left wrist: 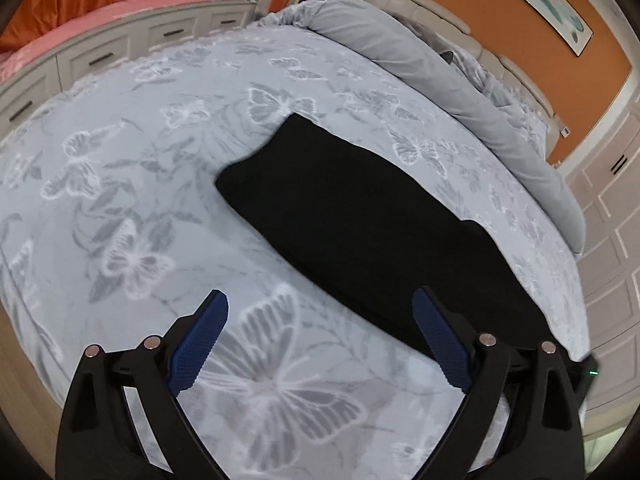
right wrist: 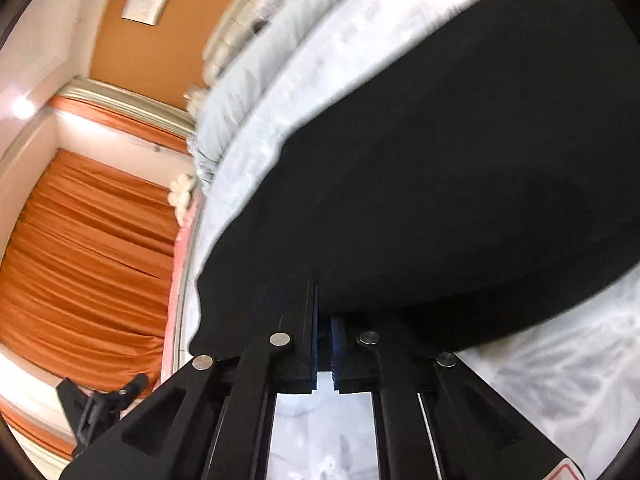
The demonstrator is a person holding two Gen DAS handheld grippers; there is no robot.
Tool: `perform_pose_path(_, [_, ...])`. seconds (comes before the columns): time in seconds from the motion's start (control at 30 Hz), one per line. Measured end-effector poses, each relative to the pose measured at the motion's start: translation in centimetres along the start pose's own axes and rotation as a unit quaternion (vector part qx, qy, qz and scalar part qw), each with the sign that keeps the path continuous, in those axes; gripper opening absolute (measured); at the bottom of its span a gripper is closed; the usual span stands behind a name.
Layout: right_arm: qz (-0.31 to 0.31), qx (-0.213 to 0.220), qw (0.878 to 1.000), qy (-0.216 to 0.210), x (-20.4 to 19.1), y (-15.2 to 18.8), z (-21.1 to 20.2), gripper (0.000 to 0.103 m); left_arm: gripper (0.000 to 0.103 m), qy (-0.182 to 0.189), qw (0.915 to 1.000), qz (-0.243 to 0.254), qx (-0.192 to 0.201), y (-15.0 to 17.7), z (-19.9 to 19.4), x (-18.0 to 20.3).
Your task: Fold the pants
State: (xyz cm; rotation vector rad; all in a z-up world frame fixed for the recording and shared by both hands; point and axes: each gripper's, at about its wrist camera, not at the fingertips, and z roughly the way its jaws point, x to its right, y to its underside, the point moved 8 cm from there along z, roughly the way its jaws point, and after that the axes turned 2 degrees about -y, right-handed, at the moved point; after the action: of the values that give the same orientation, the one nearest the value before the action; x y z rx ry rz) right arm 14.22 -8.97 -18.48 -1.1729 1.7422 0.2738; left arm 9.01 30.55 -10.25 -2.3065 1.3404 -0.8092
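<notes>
The black pants point(left wrist: 352, 216) lie folded lengthwise as a long dark strip on the pale butterfly-print bedspread point(left wrist: 160, 168). My left gripper point(left wrist: 320, 312) is open and empty, hovering over the bedspread at the strip's near left side; its right finger point(left wrist: 440, 344) overlaps the fabric edge. In the right wrist view the pants point(right wrist: 460, 168) fill most of the frame. My right gripper point(right wrist: 324, 308) is shut on the near edge of the pants, its tips hidden in the black cloth.
A rolled grey duvet point(left wrist: 440, 72) lies along the far side by the padded headboard point(left wrist: 432, 4). White drawers point(left wrist: 100, 56) with pink bedding stand at the left. White wardrobe doors point(left wrist: 608, 240) are at the right. Orange curtains point(right wrist: 88, 248) hang beyond the bed.
</notes>
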Motion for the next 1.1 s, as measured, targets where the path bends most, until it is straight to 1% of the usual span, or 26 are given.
perform_pose_path(0.07, [-0.055, 0.018, 0.998, 0.016, -1.1, 1.3, -2.5, 0.005, 0.091, -0.02, 0.9996, 0.013, 0.017, -0.2, -0.5, -0.5])
perform_pose_path(0.1, [-0.066, 0.016, 0.997, 0.03, -0.3, 2.1, -2.7, 0.005, 0.091, -0.028, 0.9991, 0.018, 0.025, -0.3, -0.7, -0.6])
perform_pose_path(0.17, [-0.057, -0.015, 0.997, 0.054, 2.5, 3.5, -1.2, 0.005, 0.091, -0.041, 0.9982, 0.031, 0.03, -0.5, -0.5, -0.7])
perform_pose_path(0.2, [-0.028, -0.041, 0.998, 0.049, 4.2, 4.0, -0.2, 0.001, 0.091, -0.042, 0.998, 0.037, 0.029, -0.5, -0.2, -0.5])
perform_pose_path(0.23, [-0.002, -0.04, 0.999, 0.023, 4.5, 3.7, -0.8, 0.006, 0.092, -0.043, 0.9977, 0.04, 0.032, -0.5, 0.0, -0.5])
perform_pose_path(0.27, [-0.013, -0.047, 0.998, 0.033, 3.9, 3.3, -1.6, 0.019, 0.091, -0.054, 0.9967, 0.048, 0.036, -0.3, 0.4, -0.4])
perform_pose_path(0.3, [-0.031, -0.045, 0.998, 0.045, 3.3, 3.1, -2.2, 0.032, 0.092, -0.06, 0.9962, 0.054, 0.034, -0.2, 0.7, -0.4])
perform_pose_path(0.37, [-0.097, -0.028, 0.993, 0.053, 0.4, 2.2, -4.5, 0.046, 0.091, -0.055, 0.9955, 0.066, 0.04, 0.0, 1.5, 0.2])
perform_pose_path(0.4, [-0.127, -0.021, 0.99, 0.054, -1.2, 1.5, -5.2, 0.048, 0.091, -0.058, 0.995, 0.07, 0.042, 0.0, 1.7, 0.5])
perform_pose_path(0.43, [-0.164, -0.017, 0.985, 0.058, -3.1, 0.6, -5.3, 0.049, 0.092, -0.059, 0.9947, 0.074, 0.04, -0.1, 2.3, 0.9])
perform_pose_path(0.47, [-0.22, -0.02, 0.973, 0.064, -5.6, -1.0, -4.5, 0.051, 0.092, -0.055, 0.995, 0.073, 0.04, -0.1, 2.7, 1.2])
perform_pose_path(0.53, [-0.288, -0.033, 0.953, 0.086, -8.4, -3.3, -1.7, 0.054, 0.092, -0.057, 0.9953, 0.066, 0.042, -0.2, 3.8, 1.7])
perform_pose_path(0.57, [-0.323, -0.051, 0.939, 0.111, -9.4, -4.9, 1.0, 0.054, 0.092, -0.06, 0.9955, 0.064, 0.037, -0.2, 4.7, 2.0])
perform_pose_path(0.67, [-0.355, -0.084, 0.915, 0.17, -9.3, -9.0, 7.7, 0.054, 0.092, -0.062, 0.9964, 0.055, 0.016, 0.0, 6.6, 2.7])
perform_pose_path(0.73, [-0.355, -0.1, 0.91, 0.192, -8.3, -11.4, 10.5, 0.055, 0.092, -0.082, 0.9942, 0.065, 0.022, -0.1, 7.2, 2.9])
perform_pose_path(0.77, [-0.35, -0.125, 0.907, 0.196, -7.2, -12.2, 12.4, 0.057, 0.092, -0.099, 0.9915, 0.079, 0.029, -0.3, 7.4, 3.0])
perform_pose_path(0.8, [-0.342, -0.146, 0.908, 0.194, -6.3, -12.4, 13.8, 0.055, 0.092, -0.111, 0.9892, 0.089, 0.034, -0.4, 7.6, 3.1])
perform_pose_path(0.83, [-0.336, -0.163, 0.908, 0.189, -6.1, -11.8, 15.8, 0.047, 0.092, -0.126, 0.9862, 0.1, 0.037, -0.5, 7.9, 3.0])
perform_pose_path(0.87, [-0.339, -0.186, 0.905, 0.178, -5.7, -11.2, 17.2, 0.008, 0.092, -0.135, 0.9847, 0.104, 0.037, -0.6, 8.1, 2.9])
perform_pose_path(0.9, [-0.351, -0.188, 0.9, 0.177, -5.8, -10.6, 17.8, 0.008, 0.092, -0.14, 0.9841, 0.103, 0.036, -0.7, 8.3, 2.7])
perform_pose_path(0.93, [-0.369, -0.172, 0.896, 0.179, -6.7, -10.5, 18.2, 0.008, 0.092, -0.144, 0.9844, 0.097, 0.032, -0.9, 8.6, 2.4])
perform_pose_path(0.97, [-0.387, -0.151, 0.892, 0.179, -7.6, -11.2, 18.2, 0.004, 0.092, -0.143, 0.9853, 0.089, 0.029, -1.0, 8.8, 2.1])
perform_pose_path(1.0, [-0.39, -0.122, 0.895, 0.18, -8.0, -12.5, 18.4, 0.003, 0.092, -0.146, 0.9855, 0.082, 0.026, -1.1, 9.0, 1.9])
perform_pose_path(1.03, [-0.381, -0.116, 0.897, 0.193, -7.7, -13.4, 19.0, 0.0, 0.092, -0.151, 0.9855, 0.075, 0.023, -1.1, 9.3, 1.7])
perform_pose_path(1.07, [-0.371, -0.124, 0.891, 0.232, -5.9, -14.3, 20.2, 0.0, 0.092, -0.156, 0.9851, 0.069, 0.018, -1.0, 9.7, 1.5])
perform_pose_path(1.1, [-0.369, -0.147, 0.883, 0.25, -4.8, -14.5, 21.7, 0.0, 0.092, -0.159, 0.9847, 0.068, 0.014, -0.9, 9.9, 1.5])
